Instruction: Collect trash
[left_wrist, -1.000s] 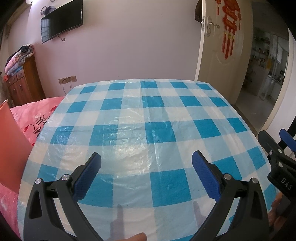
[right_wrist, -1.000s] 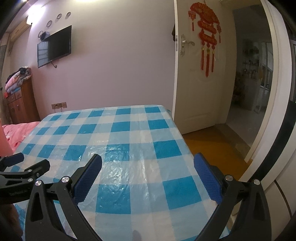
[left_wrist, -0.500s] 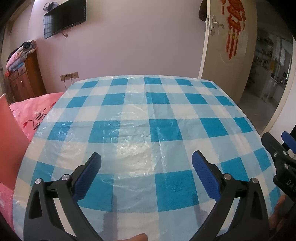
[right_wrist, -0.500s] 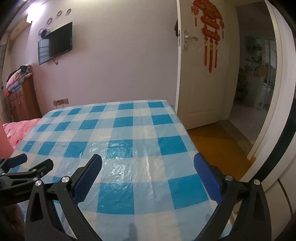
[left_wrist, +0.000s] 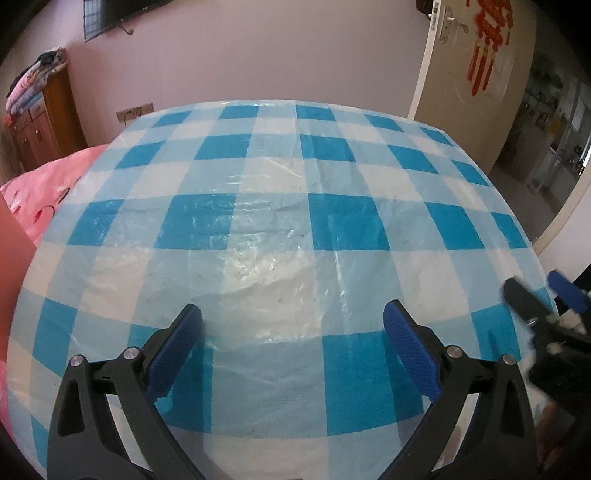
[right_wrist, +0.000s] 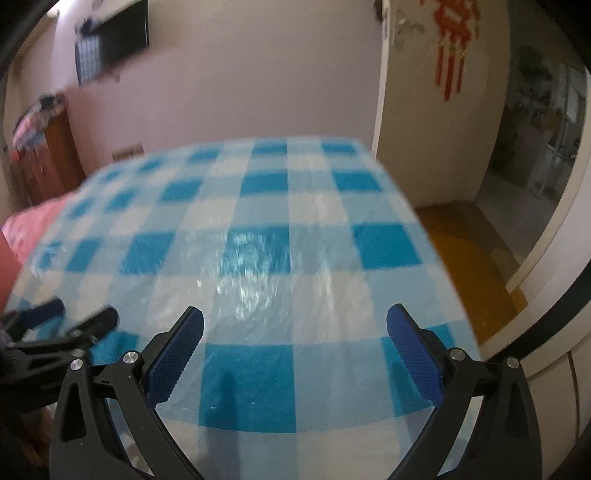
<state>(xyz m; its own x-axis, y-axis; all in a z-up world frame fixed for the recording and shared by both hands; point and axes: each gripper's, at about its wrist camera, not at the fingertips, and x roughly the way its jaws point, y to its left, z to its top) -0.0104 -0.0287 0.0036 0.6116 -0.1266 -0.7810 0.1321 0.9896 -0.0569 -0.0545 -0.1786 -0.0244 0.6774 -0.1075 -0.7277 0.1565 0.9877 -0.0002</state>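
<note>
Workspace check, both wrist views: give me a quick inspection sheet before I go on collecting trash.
Surface: table under a blue-and-white checked plastic cloth, wrinkled and glossy near the middle.
Job's things: nothing seen; no trash or bin in either view.
Clutter: nothing seen on the cloth.
Grippers: left gripper open, over the near edge; right gripper open, its view motion-blurred. Each shows at the edge of the other's view.
Cables: one cord hanging from the wall socket.
Surroundings: pink bedding at left, wooden cabinet with folded blankets on top, wall TV, open door with red hanging ornament.
</note>
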